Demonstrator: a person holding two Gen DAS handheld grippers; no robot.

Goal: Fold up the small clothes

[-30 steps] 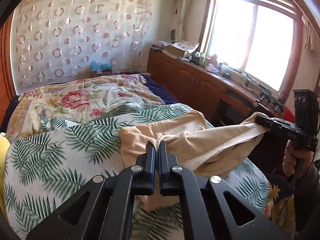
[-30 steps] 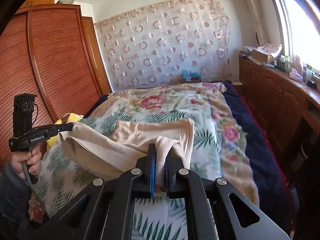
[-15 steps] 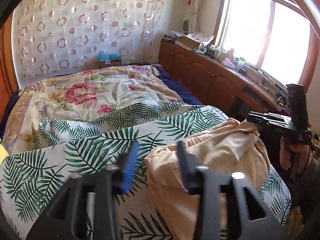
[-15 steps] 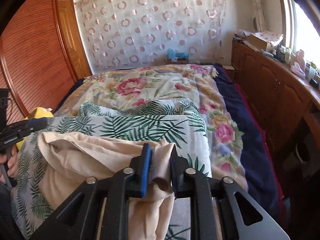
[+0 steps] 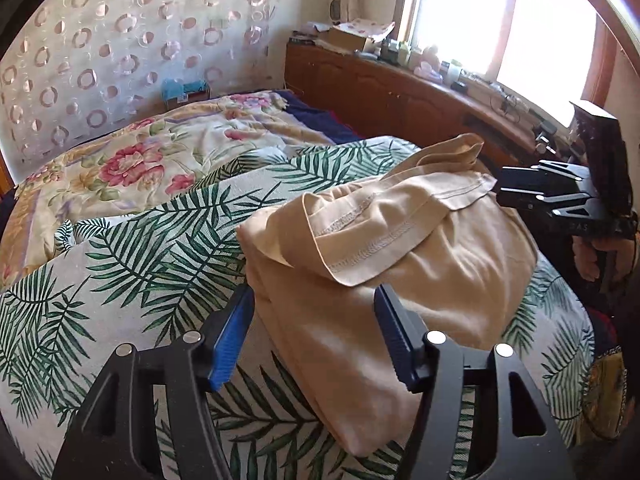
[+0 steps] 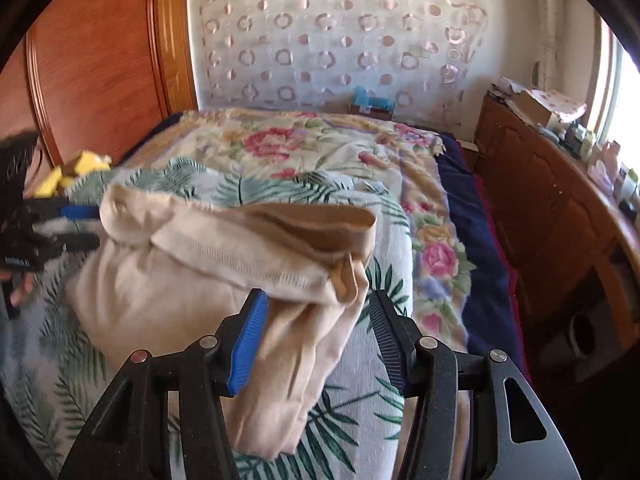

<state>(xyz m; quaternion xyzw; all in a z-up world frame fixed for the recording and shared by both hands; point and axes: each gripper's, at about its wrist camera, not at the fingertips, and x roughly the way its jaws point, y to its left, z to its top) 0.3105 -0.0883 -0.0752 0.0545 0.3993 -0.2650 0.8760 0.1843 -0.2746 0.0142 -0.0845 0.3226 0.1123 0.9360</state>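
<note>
Beige garment (image 5: pixel 384 264) lies folded on leaf-print cover (image 5: pixel 132 264), both tools' fingers apart.

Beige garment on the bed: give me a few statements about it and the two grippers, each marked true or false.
1. The beige garment lies on the palm-leaf bedspread. True.
2. The left gripper is clamped on the garment. False: its jaws stand wide apart around the cloth.
3. The right gripper is open. True.
4. The garment is spread out flat in one layer. False: a stitched hem is folded over on top.
5. A floral quilt lies beyond the leaf print. True.
</note>
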